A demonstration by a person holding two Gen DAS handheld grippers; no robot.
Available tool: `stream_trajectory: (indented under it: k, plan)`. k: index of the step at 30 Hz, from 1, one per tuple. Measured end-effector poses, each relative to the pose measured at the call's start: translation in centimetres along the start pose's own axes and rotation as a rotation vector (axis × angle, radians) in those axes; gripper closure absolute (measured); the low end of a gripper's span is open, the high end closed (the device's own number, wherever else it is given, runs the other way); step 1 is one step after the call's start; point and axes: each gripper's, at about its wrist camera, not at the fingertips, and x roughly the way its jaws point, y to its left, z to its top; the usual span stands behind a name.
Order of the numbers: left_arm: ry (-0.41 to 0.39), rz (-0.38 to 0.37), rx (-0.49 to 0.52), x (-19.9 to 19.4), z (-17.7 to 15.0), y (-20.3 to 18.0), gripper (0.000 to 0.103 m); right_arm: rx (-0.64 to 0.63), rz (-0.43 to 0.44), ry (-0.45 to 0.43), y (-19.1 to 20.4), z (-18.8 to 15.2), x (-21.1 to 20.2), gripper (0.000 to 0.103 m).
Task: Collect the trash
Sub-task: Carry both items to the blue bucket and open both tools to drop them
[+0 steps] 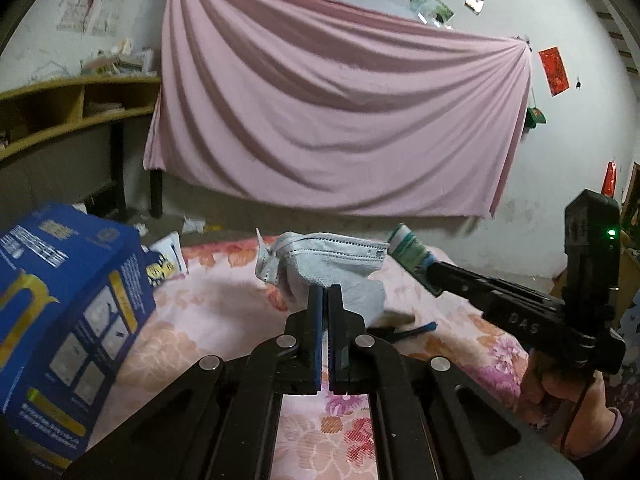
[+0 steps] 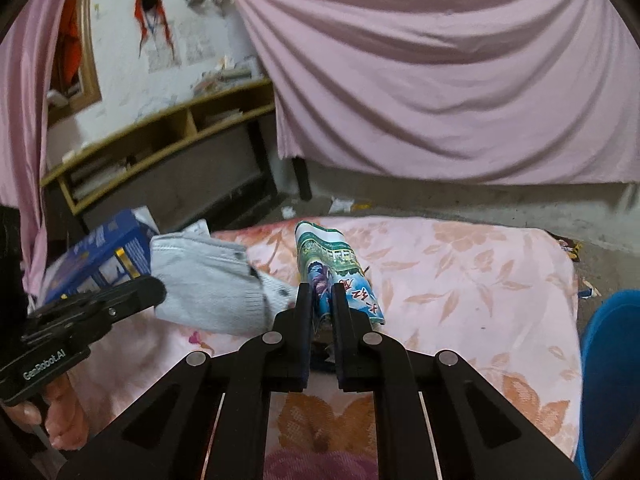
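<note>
Left gripper [image 1: 325,292] pinches a face mask [image 1: 332,264]; right gripper [image 2: 321,296] clamps a printed wrapper [image 2: 340,272]. Keep both squeezed tight above the bed [image 2: 480,280].

Blue box [image 1: 60,320] cut off at left edge; blue bin [image 2: 612,380] cut off right.

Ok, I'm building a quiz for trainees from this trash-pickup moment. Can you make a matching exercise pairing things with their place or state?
Things:
1. face mask
2. printed wrapper
3. blue box
4. pink sheet

Place or state:
A. hangs on the wall
B. pinched in the left gripper
C. at the bed's left edge
D. pinched in the right gripper

Pairs: 1-B, 2-D, 3-C, 4-A
</note>
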Motion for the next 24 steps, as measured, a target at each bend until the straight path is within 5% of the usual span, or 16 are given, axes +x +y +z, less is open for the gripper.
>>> stream_trajectory:
  k: [14,24]
  plan:
    - [-0.174,0.047,0.095,-3.4,0.0,-4.1,0.103,0.003,0.054,-0.233,-0.7,-0.6,-6.1,0.096]
    - [-0.306,-0.024,0.167,-4.7,2.6,-11.0,0.103,-0.029,-0.065,-0.441,-1.9,-0.7,-12.8,0.096]
